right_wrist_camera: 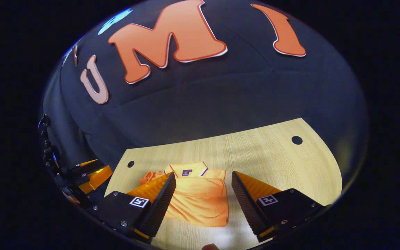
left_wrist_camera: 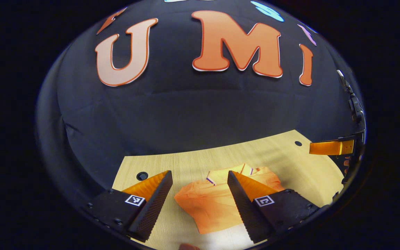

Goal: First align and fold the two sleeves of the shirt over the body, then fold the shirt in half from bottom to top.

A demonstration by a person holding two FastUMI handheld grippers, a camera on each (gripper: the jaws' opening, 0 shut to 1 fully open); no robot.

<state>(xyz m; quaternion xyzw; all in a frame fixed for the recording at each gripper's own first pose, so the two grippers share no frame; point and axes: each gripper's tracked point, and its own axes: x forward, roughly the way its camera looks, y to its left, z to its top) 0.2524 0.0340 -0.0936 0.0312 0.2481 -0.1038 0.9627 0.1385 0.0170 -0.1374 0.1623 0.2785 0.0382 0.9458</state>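
Observation:
An orange polo shirt (left_wrist_camera: 217, 205) lies folded into a compact shape on the wooden table (left_wrist_camera: 290, 156), collar toward the far wall. In the left gripper view my left gripper (left_wrist_camera: 200, 184) hangs open above it, nothing between its fingers. The right gripper view shows the same shirt (right_wrist_camera: 200, 201) with its collar (right_wrist_camera: 186, 170) on top and a bunched bit of cloth at its left. My right gripper (right_wrist_camera: 203, 185) is open over the shirt, holding nothing. The other gripper (right_wrist_camera: 89, 175) shows at the far left of that view, and the right one (left_wrist_camera: 332, 147) at the far right of the left gripper view.
The wooden table (right_wrist_camera: 273, 156) has round holes near its back corners (right_wrist_camera: 296, 140) (right_wrist_camera: 131, 164) (left_wrist_camera: 142, 175). Black cloth forms the wall behind it. Bare wood lies to the right of the shirt in the right gripper view.

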